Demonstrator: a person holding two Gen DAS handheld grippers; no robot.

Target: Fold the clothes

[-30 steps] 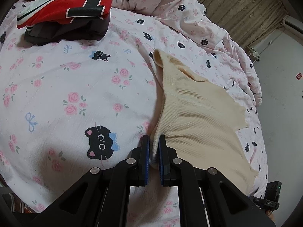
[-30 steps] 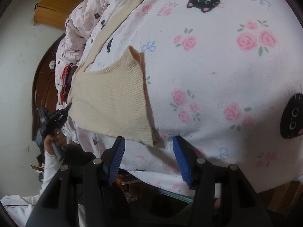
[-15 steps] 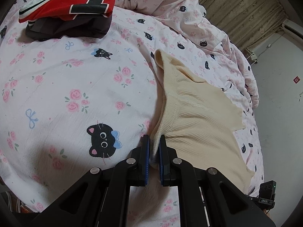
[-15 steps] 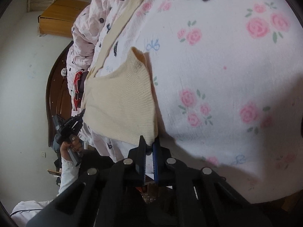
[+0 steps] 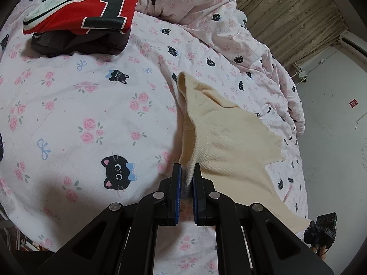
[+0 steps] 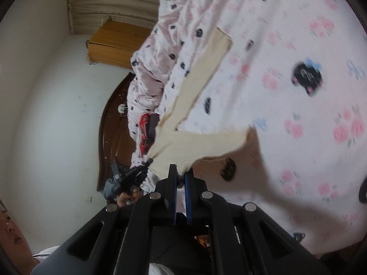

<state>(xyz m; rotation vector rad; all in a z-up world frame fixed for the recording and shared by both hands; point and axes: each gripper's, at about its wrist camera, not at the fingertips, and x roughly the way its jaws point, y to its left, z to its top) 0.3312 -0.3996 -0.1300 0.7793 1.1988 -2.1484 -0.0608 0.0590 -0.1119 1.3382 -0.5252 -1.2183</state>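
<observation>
left gripper (image 5: 187, 178): near edge of bed, fingers nearly closed, pinching a corner of the cream knit top (image 5: 229, 137). right gripper (image 6: 181, 178): fingers nearly closed on another corner of the same top, lifted off the bedsheet (image 5: 80, 119). cream knit top: right side of bed, partly raised, 1 sleeve trailing far. judged light, soft, stretchy, sagging between grips; best held at hem corners or shoulders. far left: 1 folded red jersey (image 5: 80, 11) on a dark garment (image 5: 75, 42).
</observation>
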